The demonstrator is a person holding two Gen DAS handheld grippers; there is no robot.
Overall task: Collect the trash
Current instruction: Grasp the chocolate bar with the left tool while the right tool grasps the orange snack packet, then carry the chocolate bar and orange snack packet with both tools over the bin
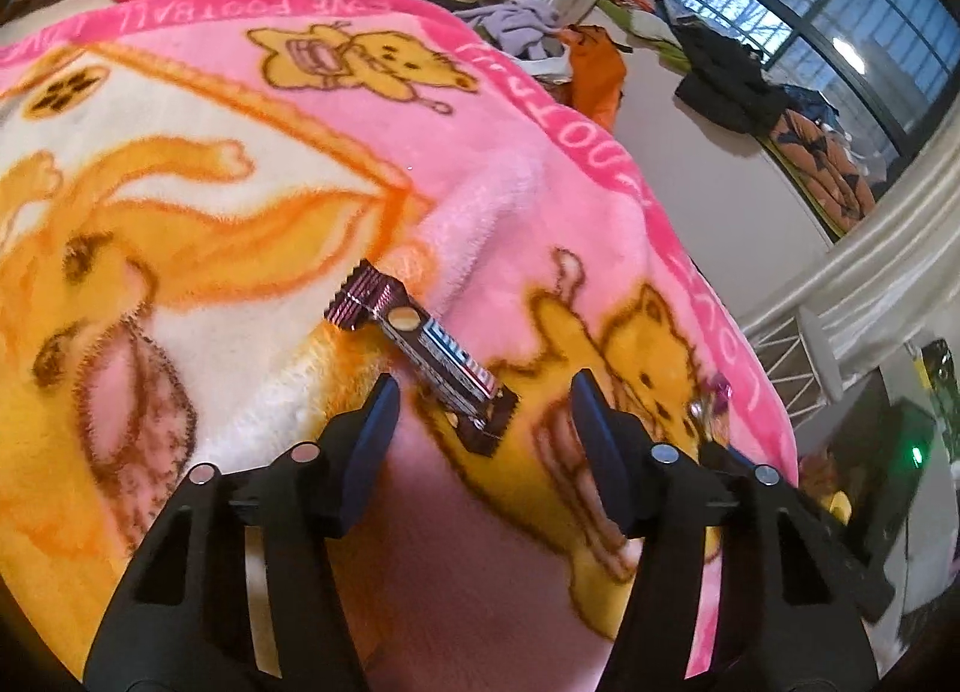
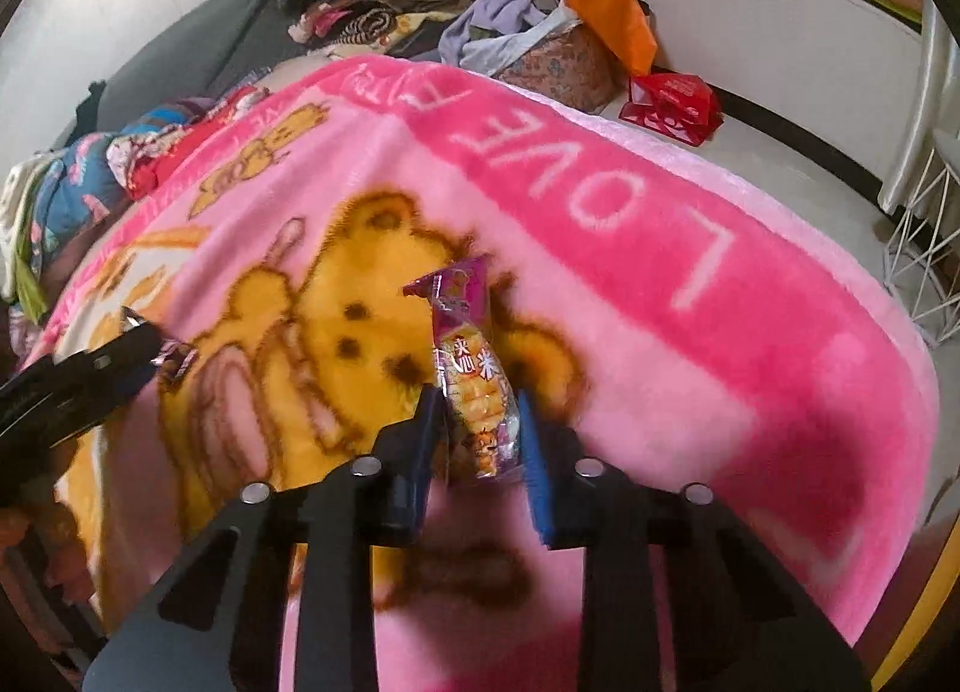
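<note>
Left gripper [image 1: 483, 392] fingers apart, astride brown wrapper [image 1: 423, 353]; right gripper [image 2: 477, 419] clamped on purple snack packet [image 2: 474, 374], pink blanket [image 2: 660, 332] beneath.

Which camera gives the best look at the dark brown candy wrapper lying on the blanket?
The left wrist view: the dark brown wrapper lies whole and unobstructed on the pink blanket, just ahead of the left tongs. The right wrist view shows only a small sliver of it at the far left edge.
</note>
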